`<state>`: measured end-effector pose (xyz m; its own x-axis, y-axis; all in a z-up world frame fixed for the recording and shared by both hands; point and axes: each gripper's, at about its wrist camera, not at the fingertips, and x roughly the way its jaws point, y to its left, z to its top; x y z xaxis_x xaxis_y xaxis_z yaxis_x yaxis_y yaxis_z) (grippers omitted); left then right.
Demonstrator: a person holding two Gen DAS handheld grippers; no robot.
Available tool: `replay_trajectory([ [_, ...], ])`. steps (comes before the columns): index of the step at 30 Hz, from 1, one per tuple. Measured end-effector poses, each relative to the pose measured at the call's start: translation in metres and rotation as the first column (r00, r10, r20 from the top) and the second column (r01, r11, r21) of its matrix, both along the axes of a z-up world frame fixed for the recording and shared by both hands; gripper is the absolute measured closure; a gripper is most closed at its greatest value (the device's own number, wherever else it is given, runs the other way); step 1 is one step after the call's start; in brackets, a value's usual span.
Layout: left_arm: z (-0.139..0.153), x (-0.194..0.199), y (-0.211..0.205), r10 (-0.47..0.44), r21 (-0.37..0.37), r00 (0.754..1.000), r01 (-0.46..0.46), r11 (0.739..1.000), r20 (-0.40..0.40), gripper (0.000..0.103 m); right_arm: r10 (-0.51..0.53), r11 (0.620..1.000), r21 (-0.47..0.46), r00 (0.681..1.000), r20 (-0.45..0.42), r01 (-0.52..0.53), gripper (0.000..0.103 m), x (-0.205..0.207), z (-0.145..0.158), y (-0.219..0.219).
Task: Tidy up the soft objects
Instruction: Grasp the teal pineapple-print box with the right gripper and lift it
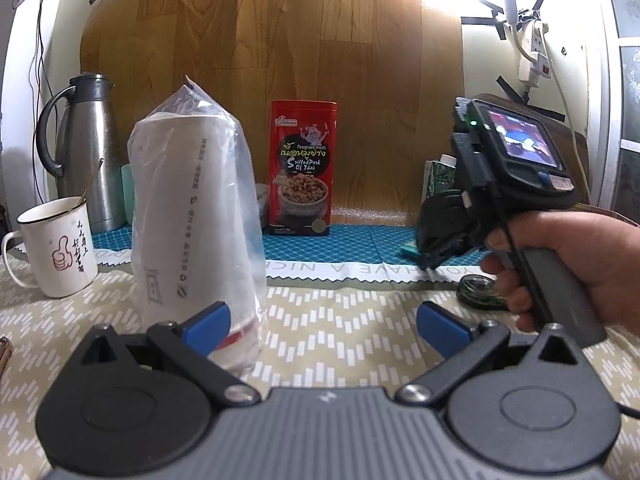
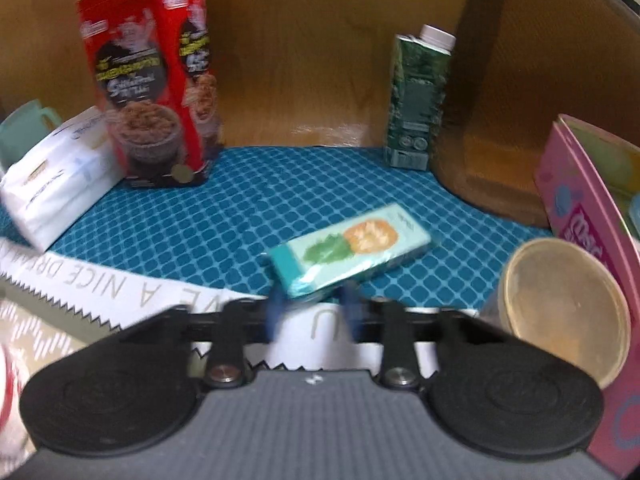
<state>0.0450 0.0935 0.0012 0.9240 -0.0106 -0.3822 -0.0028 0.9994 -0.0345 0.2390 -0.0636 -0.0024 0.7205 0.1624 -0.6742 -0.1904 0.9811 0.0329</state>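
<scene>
A small teal tissue pack with a pineapple print lies on the blue patterned cloth. My right gripper has its blue fingers close together at the pack's near end, gripping it; the view is blurred. A larger white tissue pack leans at the left, beside a red tin. My left gripper is open and empty, low over the beige tablecloth. A stack of paper cups in a plastic bag stands just beyond its left finger. The right gripper also shows in the left wrist view.
A green carton, a pink tin and a round beige lid stand at the right. A white mug and a steel thermos stand at the left. A wooden board backs the table.
</scene>
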Motion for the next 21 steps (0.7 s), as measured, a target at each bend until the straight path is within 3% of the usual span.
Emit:
replay_trajectory([
  [1,0.0,0.0,0.0,0.0,0.002,1.0,0.0,1.0,0.0,0.0,0.014,1.0,-0.002,1.0,0.0,-0.014,0.099,-0.001,0.0,-0.001],
  [2,0.0,0.0,0.0,0.001,0.004,1.0,-0.001,1.0,0.001,0.0,0.029,1.0,0.0,1.0,0.0,-0.029,0.1,-0.004,0.0,-0.001],
  [7,0.0,-0.001,-0.001,0.008,0.004,1.0,-0.008,1.0,0.003,0.0,0.074,0.993,0.097,0.997,0.001,-0.074,0.096,-0.011,0.013,-0.012],
  [8,0.0,-0.001,-0.001,0.009,0.004,1.0,-0.009,1.0,0.001,0.0,0.047,0.991,0.122,0.999,0.018,-0.049,0.092,-0.008,0.021,-0.017],
  [10,0.0,-0.001,-0.001,0.011,0.004,1.0,-0.011,1.0,0.001,0.0,-0.014,0.988,0.157,1.0,0.028,0.009,0.054,0.004,0.033,-0.028],
  [12,0.0,0.0,-0.001,0.015,0.004,1.0,-0.015,1.0,0.0,0.0,-0.083,0.981,0.179,0.997,0.003,0.081,0.041,0.021,0.039,-0.034],
  [16,0.0,0.001,0.0,0.024,0.0,1.0,-0.024,1.0,-0.004,0.0,-0.137,0.968,0.196,0.983,-0.118,0.158,0.04,0.054,0.031,-0.031],
  [21,0.0,0.002,0.001,0.031,-0.006,1.0,-0.031,0.999,-0.005,0.0,-0.122,0.987,0.083,0.975,-0.186,0.14,0.033,0.079,0.016,-0.001],
])
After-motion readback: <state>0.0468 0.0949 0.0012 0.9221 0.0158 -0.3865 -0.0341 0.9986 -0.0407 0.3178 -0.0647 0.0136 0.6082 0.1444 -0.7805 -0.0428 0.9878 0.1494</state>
